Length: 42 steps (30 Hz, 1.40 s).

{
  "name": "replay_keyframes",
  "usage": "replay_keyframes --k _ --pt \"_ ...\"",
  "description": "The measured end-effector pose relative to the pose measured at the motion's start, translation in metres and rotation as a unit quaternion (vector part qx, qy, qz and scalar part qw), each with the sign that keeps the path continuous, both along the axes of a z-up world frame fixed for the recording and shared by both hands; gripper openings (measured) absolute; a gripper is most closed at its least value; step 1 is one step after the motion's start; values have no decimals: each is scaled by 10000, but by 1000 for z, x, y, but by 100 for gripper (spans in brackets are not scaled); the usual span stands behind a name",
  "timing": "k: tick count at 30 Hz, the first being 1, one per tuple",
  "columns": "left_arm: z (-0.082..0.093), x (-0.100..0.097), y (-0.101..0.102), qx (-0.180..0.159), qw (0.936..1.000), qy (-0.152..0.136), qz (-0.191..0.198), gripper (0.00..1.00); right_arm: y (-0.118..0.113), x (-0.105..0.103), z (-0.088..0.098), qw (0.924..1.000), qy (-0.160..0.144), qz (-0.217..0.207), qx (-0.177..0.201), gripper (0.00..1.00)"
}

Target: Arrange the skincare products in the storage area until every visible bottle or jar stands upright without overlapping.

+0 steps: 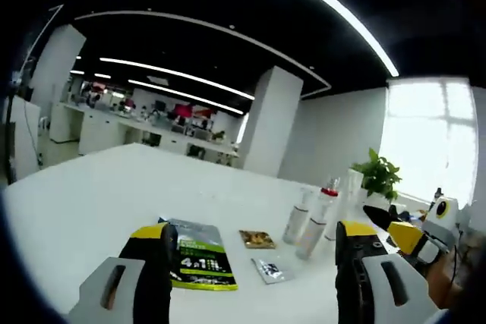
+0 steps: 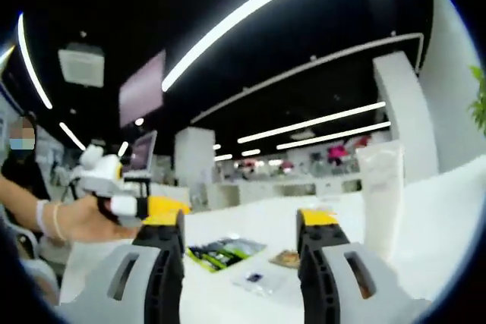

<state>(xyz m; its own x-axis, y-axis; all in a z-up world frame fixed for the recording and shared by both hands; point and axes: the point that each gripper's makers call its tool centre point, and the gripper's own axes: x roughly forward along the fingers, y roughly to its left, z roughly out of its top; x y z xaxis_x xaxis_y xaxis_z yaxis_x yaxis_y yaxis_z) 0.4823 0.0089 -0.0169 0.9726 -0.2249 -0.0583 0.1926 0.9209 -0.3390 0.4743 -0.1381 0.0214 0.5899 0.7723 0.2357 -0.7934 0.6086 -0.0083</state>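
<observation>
So both my grippers, left (image 1: pixel 250 263) and right (image 2: pixel 239 252), hang wide open, holding nothing. Translucent white plastic bottles (image 1: pixel 298 216) stand upright on the white table (image 1: pixel 91 202), beside a green foil sachet (image 1: pixel 199 257); I'm lined up for approach.

Legible print: one item. Green-and-black sachet (image 1: pixel 199 257) lying flat on the tabletop (image 1: pixel 91 202), left gripper view: large pale characters that read roughly "4 in 1"; the smaller lines around them are too blurred to read. Same sachet (image 2: pixel 225 251) in the right gripper view: print not resolvable. Small square packet (image 1: pixel 257 239), small clear packet (image 1: pixel 269 270), bottles (image 1: pixel 298 215) and white tube (image 2: pixel 382 195): no readable label.
</observation>
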Motion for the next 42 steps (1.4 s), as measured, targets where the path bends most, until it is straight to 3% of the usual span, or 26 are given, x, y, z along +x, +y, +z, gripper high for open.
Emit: replay_keyframes --k 3,7,10,12,15,17,21,23,26,28,30,32,36,42 --pt "11 -5 1 45 9999 -119 -6 99 6 -6 9 9998 -90 88 -138 100" --pt "24 -16 1 404 9990 -128 -144 100 2 -13 16 9977 -153 48 -655 100" --pt "32 -25 1 507 9983 -79 -259 100 -6 -19 23 9959 -181 -5 -884 100" --pt "43 -34 4 556 9974 -207 -414 100 -12 -32 26 9943 -266 105 -1024 100" --pt "52 -43 20 560 9975 -248 -349 100 -22 -50 32 9934 -452 205 -1036 100" --pt "55 -50 30 599 9973 -228 -349 100 -32 -58 30 9928 -392 209 -1113 100" --pt "54 -65 51 767 9967 -145 -234 99 -62 -65 22 9966 -1 85 -821 100" --pt "53 -74 60 819 9963 -137 -206 99 -79 -66 17 9962 97 -90 -863 100" --pt "49 -85 71 966 9950 -51 -232 100 -101 -66 15 9950 76 -321 -940 100" --pt "48 -95 78 1022 9945 -13 -234 99 -122 -65 17 9934 7 -687 -922 100" --pt "45 -106 83 1154 9928 18 -319 98 -132 -73 18 9939 -14 -704 -854 100" --pt "43 -116 89 1220 9922 41 -263 97 -150 -75 13 9899 119 -1007 -994 100" --pt "39 -132 99 1189 9926 14 -230 95 -162 -81 15 9891 49 -1171 -894 100" --pt "25 -145 116 962 9953 46 -123 95 -177 -86 3 9852 439 -1382 -919 100"
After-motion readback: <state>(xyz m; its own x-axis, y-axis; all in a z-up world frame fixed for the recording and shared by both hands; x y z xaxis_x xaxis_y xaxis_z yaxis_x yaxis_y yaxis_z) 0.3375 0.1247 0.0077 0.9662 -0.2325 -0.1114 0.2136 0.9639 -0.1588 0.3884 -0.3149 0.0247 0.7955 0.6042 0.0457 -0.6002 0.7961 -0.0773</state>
